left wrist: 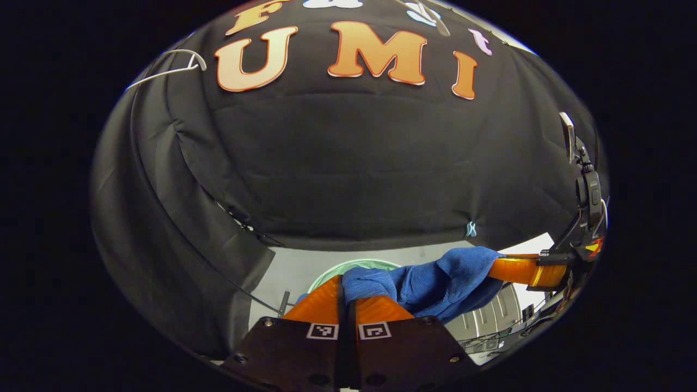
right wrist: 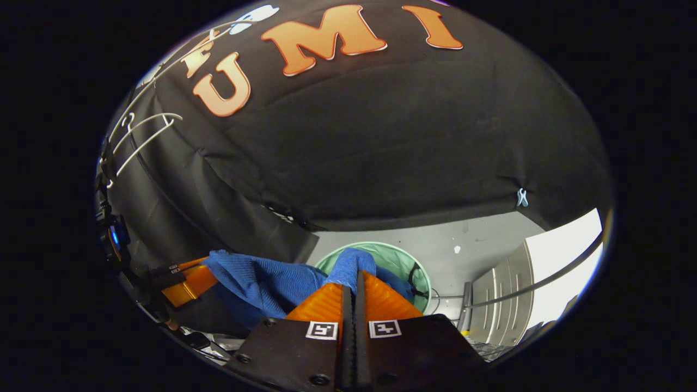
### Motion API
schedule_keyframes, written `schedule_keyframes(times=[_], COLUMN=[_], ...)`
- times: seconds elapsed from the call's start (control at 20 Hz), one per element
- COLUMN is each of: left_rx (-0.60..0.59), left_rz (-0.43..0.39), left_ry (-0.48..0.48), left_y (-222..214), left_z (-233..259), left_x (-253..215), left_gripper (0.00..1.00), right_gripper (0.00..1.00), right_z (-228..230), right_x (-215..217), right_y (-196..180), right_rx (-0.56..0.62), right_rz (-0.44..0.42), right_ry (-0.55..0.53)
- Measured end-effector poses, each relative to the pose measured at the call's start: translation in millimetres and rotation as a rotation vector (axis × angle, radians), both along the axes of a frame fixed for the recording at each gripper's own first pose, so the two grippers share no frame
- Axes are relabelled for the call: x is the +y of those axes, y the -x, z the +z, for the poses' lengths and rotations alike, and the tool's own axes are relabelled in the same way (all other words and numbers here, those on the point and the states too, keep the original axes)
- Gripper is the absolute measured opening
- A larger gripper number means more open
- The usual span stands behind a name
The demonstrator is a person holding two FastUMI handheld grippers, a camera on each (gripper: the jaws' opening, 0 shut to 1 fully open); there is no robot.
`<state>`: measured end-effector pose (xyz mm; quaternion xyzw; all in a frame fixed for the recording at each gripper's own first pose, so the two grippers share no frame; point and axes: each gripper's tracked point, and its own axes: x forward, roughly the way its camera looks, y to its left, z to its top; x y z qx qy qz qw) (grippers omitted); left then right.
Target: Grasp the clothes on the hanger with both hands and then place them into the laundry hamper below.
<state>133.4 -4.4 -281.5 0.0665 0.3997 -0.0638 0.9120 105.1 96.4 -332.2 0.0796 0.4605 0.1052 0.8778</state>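
Left gripper view: the left hand-held gripper point(left wrist: 346, 296) has its two orange fingers pressed together on one end of a blue knitted garment point(left wrist: 435, 286), which stretches off to the right to the right hand-held gripper point(left wrist: 523, 270), whose orange fingers hold the other end. In the right gripper view, that gripper point(right wrist: 354, 291) is likewise closed tight, a fold of the blue cloth point(right wrist: 261, 283) bunched at its fingertips, and the cloth runs left to the other gripper point(right wrist: 188, 286).

The garment hangs between the two tools, above and just in front of the green laundry hamper point(right wrist: 400, 261) that stands on the grey floor point(right wrist: 463, 239). White wire hangers point(right wrist: 142, 133) hang bare, high at the left against the black booth wall. By these signs the lift off the hanger looks done and the carry to the hamper is in hand.

The next move, as judged from here, calls for both grippers to go forward and down together until the cloth hangs over the hamper's mouth, then for both to let go at once, lest one end drag over the rim.

The right gripper view gives the open mouth of the hamper and a grey cabinet point(right wrist: 503, 294) beside it. In the left gripper view the garment covers much of the hamper, leaving a pale green arc of rim point(left wrist: 348, 267).
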Motion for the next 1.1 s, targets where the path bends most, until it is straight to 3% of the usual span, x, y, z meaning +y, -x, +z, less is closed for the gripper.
schedule_keyframes(times=[0.45,1.1], left_rx=[0.167,0.389], left_rz=[0.041,0.095], left_ry=[-0.023,-0.080], left_y=[18.6,74.3], left_z=[-66.2,-118.0], left_x=[12.8,27.9], left_gripper=[0.01,0.05], right_gripper=[0.08,0.08], right_z=[-54.7,-110.0], right_x=[-12.6,-38.5], right_y=[22.7,57.1], right_rx=[0.133,0.290], right_rz=[0.014,0.002], right_ry=[0.098,0.228])
